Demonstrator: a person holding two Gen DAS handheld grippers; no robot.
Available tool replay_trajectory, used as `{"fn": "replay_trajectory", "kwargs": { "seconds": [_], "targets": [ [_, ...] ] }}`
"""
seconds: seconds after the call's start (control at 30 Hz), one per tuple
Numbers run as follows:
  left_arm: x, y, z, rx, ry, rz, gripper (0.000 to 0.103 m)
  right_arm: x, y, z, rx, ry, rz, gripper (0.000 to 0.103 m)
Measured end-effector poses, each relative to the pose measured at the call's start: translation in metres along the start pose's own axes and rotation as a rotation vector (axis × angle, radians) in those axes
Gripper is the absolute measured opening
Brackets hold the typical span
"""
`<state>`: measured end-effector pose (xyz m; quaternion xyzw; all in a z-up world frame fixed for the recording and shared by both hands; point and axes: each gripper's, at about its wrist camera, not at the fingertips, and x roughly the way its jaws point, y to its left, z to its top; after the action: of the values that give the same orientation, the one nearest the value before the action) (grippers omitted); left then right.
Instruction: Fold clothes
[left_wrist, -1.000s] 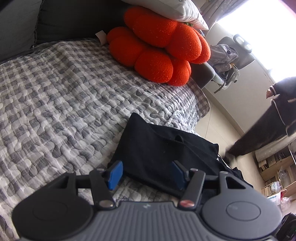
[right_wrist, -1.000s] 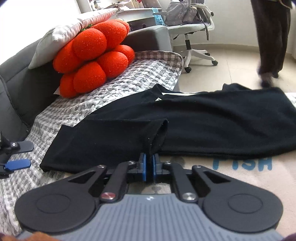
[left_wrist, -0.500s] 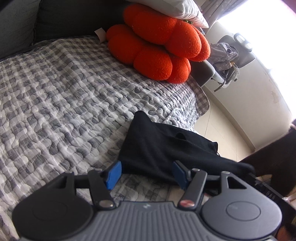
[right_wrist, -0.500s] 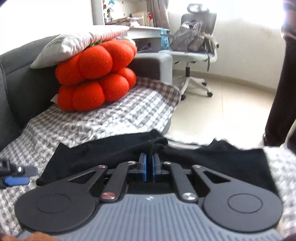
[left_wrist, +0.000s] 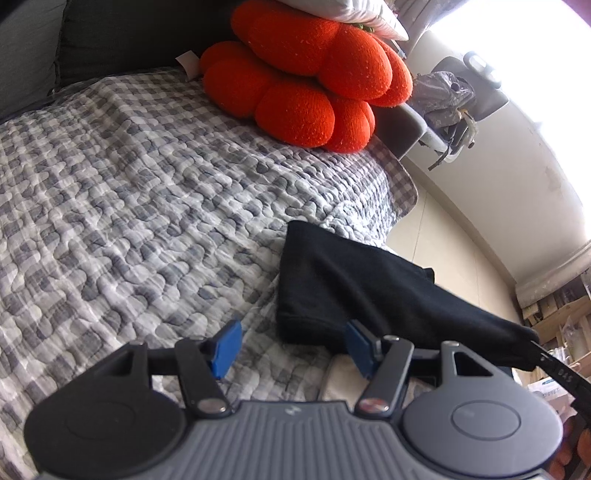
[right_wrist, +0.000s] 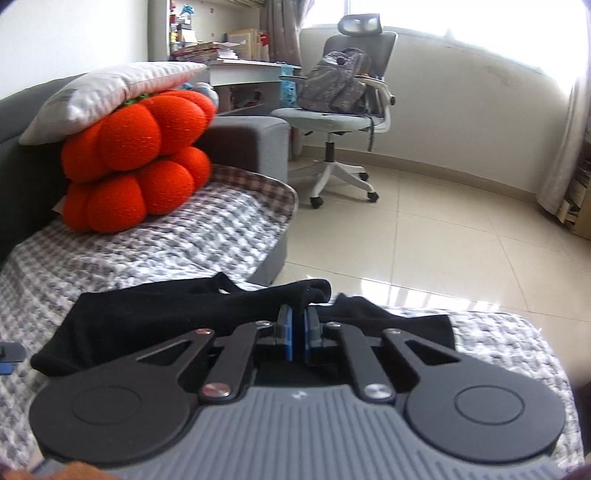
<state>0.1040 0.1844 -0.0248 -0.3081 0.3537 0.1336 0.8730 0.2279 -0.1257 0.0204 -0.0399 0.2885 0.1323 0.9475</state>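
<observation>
While your right gripper (right_wrist: 296, 325) has its pads pinched tight on a bunched edge of the black garment (right_wrist: 155, 314), you look mid-fold, with that edge raised off the quilt (right_wrist: 221, 236) and the rest lying on the near right part of the sofa. Your left gripper (left_wrist: 293, 345) sits spread and empty just near the garment's near-left corner. Next you'd probably carry the edge across and lay it flat, maybe pinning with the left.
</observation>
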Motion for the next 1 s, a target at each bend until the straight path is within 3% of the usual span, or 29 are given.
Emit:
{"fn": "replay_trajectory", "kwargs": {
  "seconds": [0.53, 1.0],
  "targets": [
    [0.012, -0.039, -0.011, 0.063, 0.026, -0.019, 0.064, 0.005, -0.046, -0.012, 0.056, 0.033, -0.038, 0.007],
    [0.014, -0.032, -0.006, 0.054, 0.025, 0.003, 0.064, 0.006, -0.053, -0.011, 0.064, 0.024, -0.036, 0.007]
  ]
}}
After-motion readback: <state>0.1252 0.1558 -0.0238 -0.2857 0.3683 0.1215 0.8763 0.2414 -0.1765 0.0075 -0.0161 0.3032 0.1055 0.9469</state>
